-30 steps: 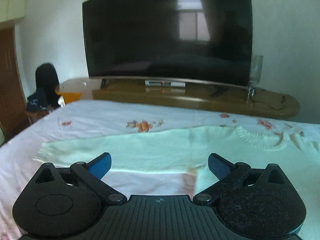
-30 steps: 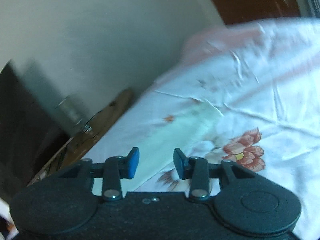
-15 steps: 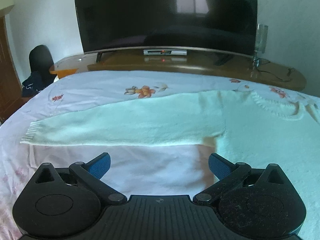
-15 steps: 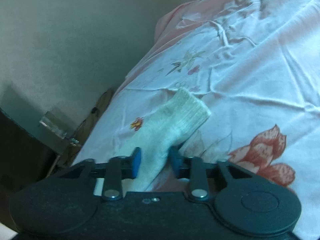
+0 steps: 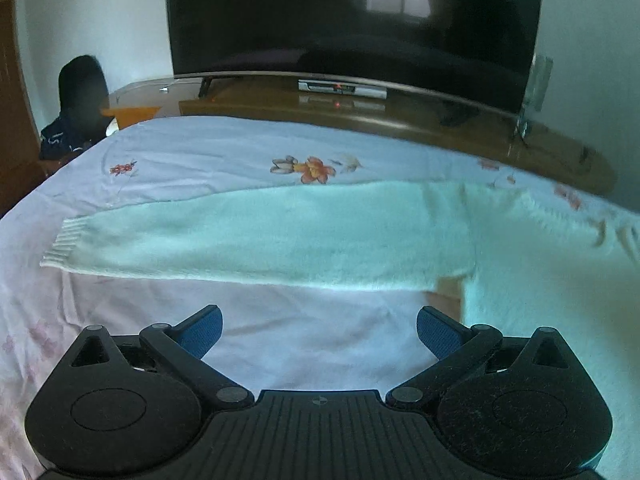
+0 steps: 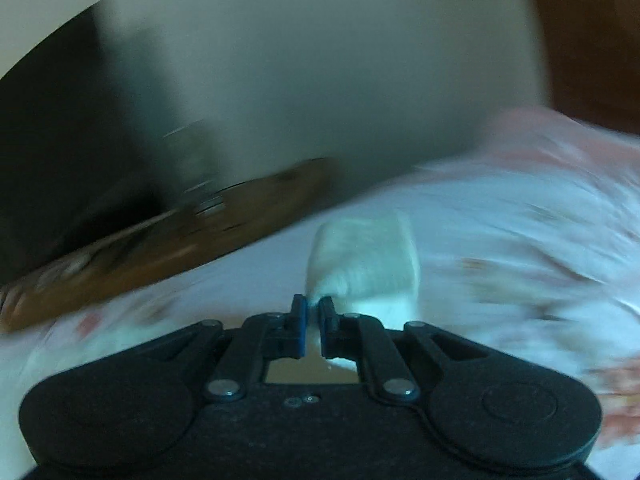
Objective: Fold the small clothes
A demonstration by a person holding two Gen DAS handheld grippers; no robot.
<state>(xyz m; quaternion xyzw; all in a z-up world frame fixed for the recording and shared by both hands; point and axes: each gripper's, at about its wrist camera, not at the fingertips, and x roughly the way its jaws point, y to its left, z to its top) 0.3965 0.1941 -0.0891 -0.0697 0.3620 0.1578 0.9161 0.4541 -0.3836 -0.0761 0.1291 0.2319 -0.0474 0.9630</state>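
Pinching a sleeve cuff (image 6: 362, 264) of the pale knit sweater (image 5: 280, 236), the right gripper (image 6: 313, 312) has its jaws drawn nearly together on the fabric at lower centre of its blurred view. The left gripper (image 5: 319, 326) has its jaws spread wide and holds nothing, low over the floral bed sheet (image 5: 208, 152). Across the middle of the left view the other sleeve lies flat, its ribbed cuff (image 5: 62, 242) at left, the body at right. Soft, light and limp, the knit will likely sag and stretch; cuff or shoulder seam look the best grip points. A television (image 5: 352, 20) fills the upper frame.
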